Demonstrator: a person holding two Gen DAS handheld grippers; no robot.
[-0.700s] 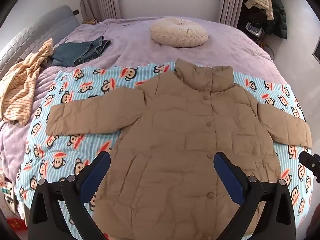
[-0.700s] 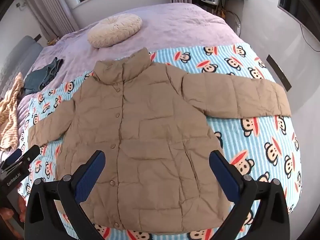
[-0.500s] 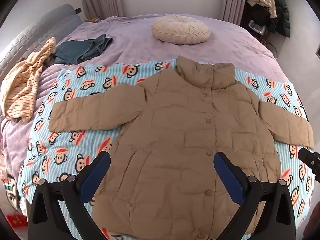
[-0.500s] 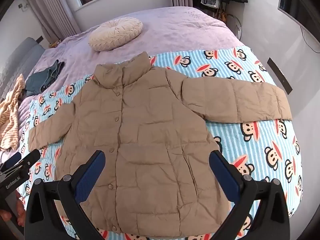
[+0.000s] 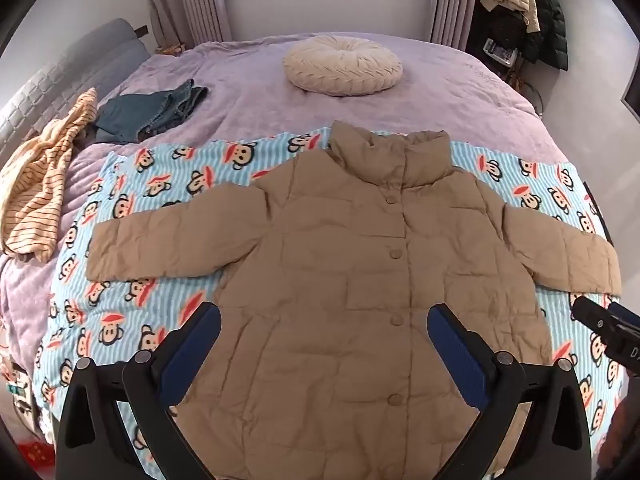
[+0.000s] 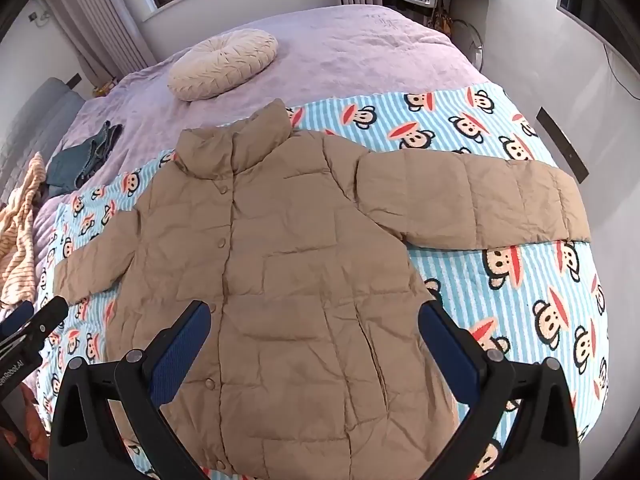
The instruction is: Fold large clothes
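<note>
A tan puffer jacket (image 5: 360,272) lies flat and buttoned, front up, on a blue striped monkey-print blanket (image 5: 132,312), both sleeves spread sideways. It also shows in the right wrist view (image 6: 288,272), with the blanket (image 6: 520,280) under it. My left gripper (image 5: 324,344) is open and empty, held above the jacket's lower half. My right gripper (image 6: 314,336) is open and empty, also above the lower half. The right gripper's tip (image 5: 608,332) shows at the right edge of the left wrist view; the left gripper's tip (image 6: 36,320) shows at the left edge of the right wrist view.
The blanket lies on a purple bed (image 5: 440,96). A round cream cushion (image 5: 342,65) sits behind the jacket. Folded jeans (image 5: 152,114) and a striped yellow garment (image 5: 36,184) lie at the left. Dark coats (image 5: 532,12) hang at the back right.
Both grippers have pulled back and up from the jacket, so its hem and more of the room show. The jacket has not moved. Both stay open.
</note>
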